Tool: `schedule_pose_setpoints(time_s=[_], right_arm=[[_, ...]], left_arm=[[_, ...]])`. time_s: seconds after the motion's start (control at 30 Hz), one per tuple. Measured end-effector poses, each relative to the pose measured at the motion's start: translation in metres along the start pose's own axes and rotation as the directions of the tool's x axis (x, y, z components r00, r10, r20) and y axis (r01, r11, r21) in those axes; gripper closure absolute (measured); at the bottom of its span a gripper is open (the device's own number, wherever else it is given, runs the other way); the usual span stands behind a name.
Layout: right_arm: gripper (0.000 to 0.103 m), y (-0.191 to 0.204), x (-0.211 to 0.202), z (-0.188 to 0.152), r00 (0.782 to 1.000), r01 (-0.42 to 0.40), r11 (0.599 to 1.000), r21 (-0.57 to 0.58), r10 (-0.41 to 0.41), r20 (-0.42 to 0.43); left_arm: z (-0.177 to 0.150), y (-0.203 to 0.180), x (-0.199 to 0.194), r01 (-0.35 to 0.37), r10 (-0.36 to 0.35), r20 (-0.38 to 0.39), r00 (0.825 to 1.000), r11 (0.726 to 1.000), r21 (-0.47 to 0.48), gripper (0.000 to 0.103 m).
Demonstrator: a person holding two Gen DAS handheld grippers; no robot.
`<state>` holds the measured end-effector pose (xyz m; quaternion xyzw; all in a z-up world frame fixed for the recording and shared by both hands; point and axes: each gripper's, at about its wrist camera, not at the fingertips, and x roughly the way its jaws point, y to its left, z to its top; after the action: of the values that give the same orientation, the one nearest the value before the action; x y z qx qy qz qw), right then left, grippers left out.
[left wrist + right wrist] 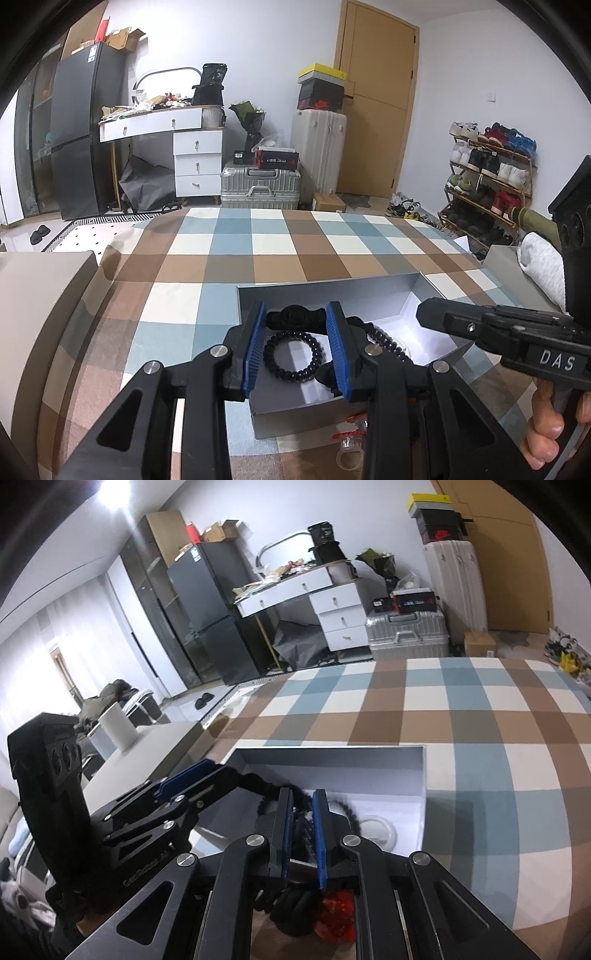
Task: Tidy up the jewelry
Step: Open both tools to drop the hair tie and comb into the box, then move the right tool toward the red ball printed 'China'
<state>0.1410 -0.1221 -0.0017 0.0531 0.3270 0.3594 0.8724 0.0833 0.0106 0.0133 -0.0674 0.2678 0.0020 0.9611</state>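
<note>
Checked bedspread [258,258] | left hand-held gripper [295,343] apart over box [332,291] | right hand-held gripper [303,830] together, angled down

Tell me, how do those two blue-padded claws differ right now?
The left gripper stands partly open above the grey box, its blue pads framing a black coil hair tie without touching it; the right gripper is nearly shut, its pads close together with something dark between them, unclear what. Both are black, hand-held, and point into the same box.
</note>
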Motion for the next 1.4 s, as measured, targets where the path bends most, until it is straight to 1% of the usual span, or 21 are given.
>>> schedule_pose_setpoints(time_s=[0.13,0.2,0.23,0.27,0.33,0.4,0.43,0.5,0.57,0.6,0.63,0.67,0.7,0.77,0.8,0.87,0.93,1.1,1.17,1.23,1.4], right_arm=[[0.091,-0.002,-0.008,-0.002,1.0,0.008,1.0,0.009,-0.008,0.012],[0.089,-0.003,-0.013,-0.003,1.0,0.015,1.0,0.004,-0.015,0.015],[0.084,-0.003,-0.016,-0.005,1.0,0.025,1.0,0.003,-0.025,0.017],[0.075,-0.004,-0.019,-0.006,0.999,0.031,1.0,0.003,-0.031,0.018],[0.066,-0.006,-0.026,-0.01,0.999,0.039,0.999,0.009,-0.039,0.025],[0.062,-0.008,-0.031,-0.013,0.999,0.045,0.999,0.013,-0.045,0.027],[0.056,-0.01,-0.034,-0.014,0.999,0.047,0.999,0.015,-0.047,0.026],[0.052,-0.013,-0.041,-0.018,0.998,0.057,0.998,0.019,-0.058,0.034],[0.043,-0.016,-0.046,-0.021,0.997,0.067,0.997,0.029,-0.068,0.039],[0.042,-0.018,-0.049,-0.022,0.996,0.071,0.997,0.036,-0.073,0.042],[0.038,-0.019,-0.05,-0.023,0.996,0.074,0.996,0.041,-0.076,0.045],[0.035,-0.021,-0.054,-0.025,0.996,0.076,0.996,0.048,-0.079,0.048],[0.034,-0.023,-0.056,-0.026,0.995,0.079,0.995,0.054,-0.082,0.05],[0.023,-0.026,-0.059,-0.029,0.994,0.091,0.994,0.068,-0.095,0.05],[0.021,-0.027,-0.061,-0.03,0.994,0.098,0.992,0.074,-0.102,0.05],[0.01,-0.03,-0.065,-0.034,0.993,0.107,0.99,0.089,-0.111,0.046],[0.003,-0.031,-0.066,-0.036,0.992,0.116,0.989,0.096,-0.12,0.041],[0.0,-0.031,-0.063,-0.043,0.989,0.145,0.986,0.087,-0.146,0.012],[0.0,-0.031,-0.06,-0.045,0.989,0.148,0.985,0.083,-0.148,-0.003],[0.0,-0.032,-0.057,-0.046,0.989,0.149,0.986,0.08,-0.148,-0.019],[0.0,-0.032,-0.054,-0.048,0.988,0.151,0.986,0.074,-0.148,-0.041]], left_arm=[[-0.001,-0.001,-0.001,0.01,-0.01,0.005,1.0,1.0,0.001,0.076],[-0.001,-0.001,-0.001,0.004,-0.004,-0.001,1.0,1.0,-0.001,0.076],[-0.001,-0.001,-0.001,0.005,-0.005,-0.003,1.0,1.0,-0.003,0.075],[-0.001,-0.001,-0.001,0.006,-0.006,-0.004,1.0,1.0,-0.003,0.075],[-0.001,-0.002,-0.002,0.01,-0.01,-0.006,1.0,1.0,-0.001,0.075],[-0.001,-0.003,-0.004,0.022,-0.022,-0.015,1.0,1.0,-0.004,0.075],[-0.002,-0.003,-0.004,0.027,-0.027,-0.019,0.999,1.0,-0.004,0.073],[-0.001,-0.004,-0.005,0.022,-0.022,-0.03,0.999,1.0,-0.001,0.064],[-0.001,-0.006,-0.01,0.026,-0.026,-0.037,0.999,1.0,0.003,0.044],[-0.002,-0.006,-0.013,0.031,-0.031,-0.04,0.999,1.0,0.004,0.038],[-0.003,-0.007,-0.017,0.035,-0.035,-0.042,0.999,0.999,0.005,0.029],[-0.005,-0.007,-0.021,0.036,-0.036,-0.04,0.999,0.999,0.009,0.023],[-0.006,-0.008,-0.025,0.034,-0.033,-0.039,0.999,0.999,0.013,0.021],[-0.009,-0.008,-0.031,0.024,-0.023,-0.048,0.999,1.0,0.018,0.019],[-0.01,-0.007,-0.031,0.02,-0.019,-0.059,0.998,1.0,0.013,0.018],[-0.014,-0.005,-0.033,0.019,-0.019,-0.093,0.995,1.0,0.001,0.007],[-0.018,-0.004,-0.036,0.023,-0.024,-0.106,0.994,1.0,-0.009,0.001],[-0.027,-0.005,-0.044,0.029,-0.03,-0.12,0.992,1.0,-0.009,0.001],[-0.029,-0.009,-0.044,0.017,-0.013,-0.134,0.991,0.999,0.027,0.001],[-0.031,-0.01,-0.045,-0.004,0.009,-0.13,0.991,0.999,0.037,0.001],[-0.045,-0.012,-0.044,0.025,-0.017,-0.153,0.988,0.998,0.052,0.001]])
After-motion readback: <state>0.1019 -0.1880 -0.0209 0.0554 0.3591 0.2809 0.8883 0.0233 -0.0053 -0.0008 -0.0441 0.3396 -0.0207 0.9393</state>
